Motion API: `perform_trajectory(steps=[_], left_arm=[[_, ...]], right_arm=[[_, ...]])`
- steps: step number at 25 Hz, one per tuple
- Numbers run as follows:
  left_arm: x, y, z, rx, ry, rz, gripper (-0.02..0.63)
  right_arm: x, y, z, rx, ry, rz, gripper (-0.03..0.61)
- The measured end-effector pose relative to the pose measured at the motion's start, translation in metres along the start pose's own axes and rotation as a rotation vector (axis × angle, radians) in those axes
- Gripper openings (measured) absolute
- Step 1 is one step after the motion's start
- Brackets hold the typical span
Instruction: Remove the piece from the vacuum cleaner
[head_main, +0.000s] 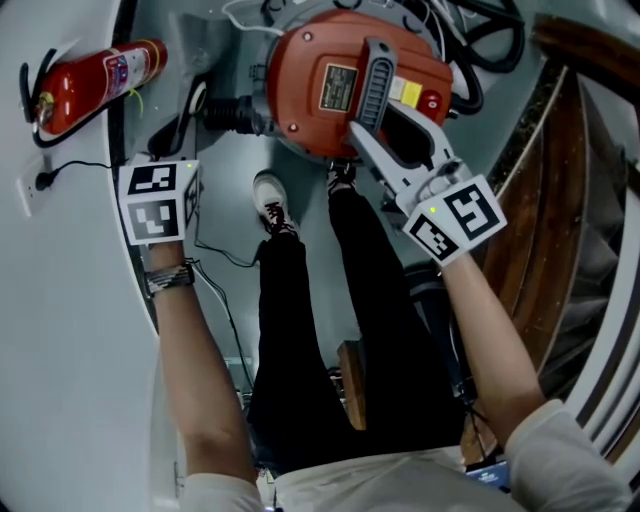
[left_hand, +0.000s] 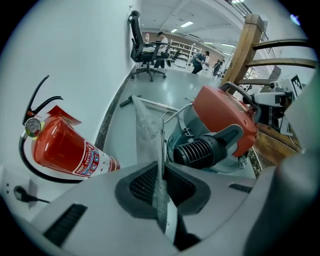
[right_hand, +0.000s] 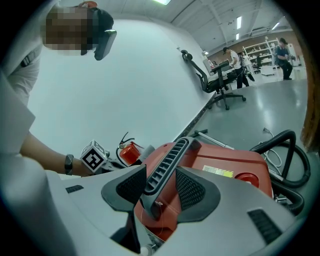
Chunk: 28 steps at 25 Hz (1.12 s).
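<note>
An orange-red vacuum cleaner (head_main: 320, 90) (left_hand: 225, 115) (right_hand: 225, 170) stands on the grey floor ahead of the person's feet. My right gripper (head_main: 372, 135) (right_hand: 161, 187) is shut on its grey ribbed carrying handle (head_main: 372, 80) (right_hand: 167, 160), one pad on each side. My left gripper (head_main: 190, 130) (left_hand: 161, 192) sits to the vacuum's left, pointing steeply down. It is shut on a thin, dusty grey-white sheet-like piece (left_hand: 147, 130) that stands up between the pads. The vacuum's black ribbed hose socket (head_main: 235, 115) (left_hand: 200, 152) lies just beyond that piece.
A red fire extinguisher (head_main: 95, 80) (left_hand: 65, 150) leans at the white wall on the left, near a wall socket (head_main: 40, 180). Wooden railings (head_main: 570, 200) (left_hand: 240, 55) close the right side. A black hose (right_hand: 285, 150) coils behind the vacuum. An office chair (left_hand: 142, 50) stands farther off.
</note>
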<state>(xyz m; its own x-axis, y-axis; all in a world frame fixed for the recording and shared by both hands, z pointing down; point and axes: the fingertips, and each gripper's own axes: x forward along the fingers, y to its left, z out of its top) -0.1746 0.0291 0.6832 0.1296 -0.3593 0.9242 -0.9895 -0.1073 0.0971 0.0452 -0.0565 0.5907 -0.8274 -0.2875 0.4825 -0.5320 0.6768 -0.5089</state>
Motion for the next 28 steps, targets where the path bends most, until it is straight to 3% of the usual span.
perform_trajectory(steps=[10, 28], left_arm=[[-0.023, 0.002, -0.011, -0.021, -0.025, -0.002, 0.031], [-0.070, -0.005, -0.018, 0.010, -0.074, 0.013, 0.031]], right_arm=[[0.000, -0.001, 0.000, 0.012, 0.033, 0.025, 0.193], [-0.038, 0.006, 0.005, -0.026, 0.058, -0.107, 0.179]])
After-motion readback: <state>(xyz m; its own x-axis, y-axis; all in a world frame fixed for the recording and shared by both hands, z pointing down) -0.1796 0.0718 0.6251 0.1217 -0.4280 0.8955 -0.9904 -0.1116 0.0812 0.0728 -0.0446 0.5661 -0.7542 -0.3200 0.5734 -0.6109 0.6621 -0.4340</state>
